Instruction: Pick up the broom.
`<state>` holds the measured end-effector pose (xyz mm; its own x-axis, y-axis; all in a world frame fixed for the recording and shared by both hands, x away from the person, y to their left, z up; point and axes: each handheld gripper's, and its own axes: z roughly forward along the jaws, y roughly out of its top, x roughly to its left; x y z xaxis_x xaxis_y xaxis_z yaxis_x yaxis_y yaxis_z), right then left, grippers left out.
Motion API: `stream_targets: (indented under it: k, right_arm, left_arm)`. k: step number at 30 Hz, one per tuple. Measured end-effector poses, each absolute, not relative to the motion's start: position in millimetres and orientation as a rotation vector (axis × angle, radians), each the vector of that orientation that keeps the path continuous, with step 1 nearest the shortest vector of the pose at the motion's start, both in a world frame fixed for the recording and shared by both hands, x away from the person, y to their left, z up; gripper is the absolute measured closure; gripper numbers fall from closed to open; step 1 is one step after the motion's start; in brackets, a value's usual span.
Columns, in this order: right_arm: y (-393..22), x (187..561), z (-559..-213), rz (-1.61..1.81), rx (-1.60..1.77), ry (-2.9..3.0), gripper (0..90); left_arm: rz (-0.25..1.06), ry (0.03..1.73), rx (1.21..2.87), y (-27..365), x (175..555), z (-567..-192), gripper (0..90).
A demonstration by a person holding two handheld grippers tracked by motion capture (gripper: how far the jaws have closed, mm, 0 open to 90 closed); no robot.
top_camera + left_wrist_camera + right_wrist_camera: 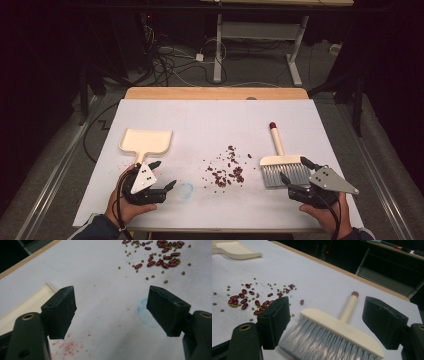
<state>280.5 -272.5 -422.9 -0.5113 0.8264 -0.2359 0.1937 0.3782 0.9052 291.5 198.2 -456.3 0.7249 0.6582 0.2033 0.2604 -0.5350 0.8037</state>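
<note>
At the bottom edge of the high view, two hands come in over the near rim of the white surface (215, 112). The left hand-held gripper (165, 174) sits in the lower left of the frame, its jaws spread apart with nothing between them; in the left gripper view only bare white sheet, a faint blue ring mark (146, 315) and some reddish specks lie in the gap. The right hand-held gripper (295, 171) sits in the lower right of the frame, also released, jaws wide apart and gripping nothing.

Just beyond the right hand-held gripper lies the brush (281, 161), flat on the surface, grey bristles toward the bottom of the frame and its cream handle running up the frame to a red tip. In the right gripper view the bristles (322, 342) spread across the lower middle between the two jaws, and whether the left jaw touches them I cannot tell.

Just above the left hand-held gripper lies the cream dustpan (146, 142), its handle reaching down toward that gripper and its open tray toward the upper left; the left gripper view catches its edge at the left side.

Between the two tools, in the middle of the frame, is a loose scatter of red beans and small green beans (226, 169), closer to the brush than to the dustpan.

Farther up, the surface ends at a wooden edge (215, 93), with cables on the floor (175, 60) and a second table's legs behind.
</note>
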Motion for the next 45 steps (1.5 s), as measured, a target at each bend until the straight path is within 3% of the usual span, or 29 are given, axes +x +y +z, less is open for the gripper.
stream_targets:
  k: [25, 41, 45]
  right_arm:
    - [-274.0, 294.2, -425.7, 1.079, 0.929, 1.952, 23.4]
    - [-271.8, 321.3, -418.6, 1.025, 0.975, 1.972, 21.9]
    - [-274.0, 335.7, -411.6, 0.989, 1.008, 1.948, 26.3]
  left_arm:
    - [0.644, 0.687, 2.167, 197.3, 289.0, -460.2, 23.3]
    - [0.657, 0.725, 2.185, 205.3, 281.9, -463.0, 23.7]
    - [0.66, 0.728, 2.184, 203.8, 282.0, -462.8, 23.7]
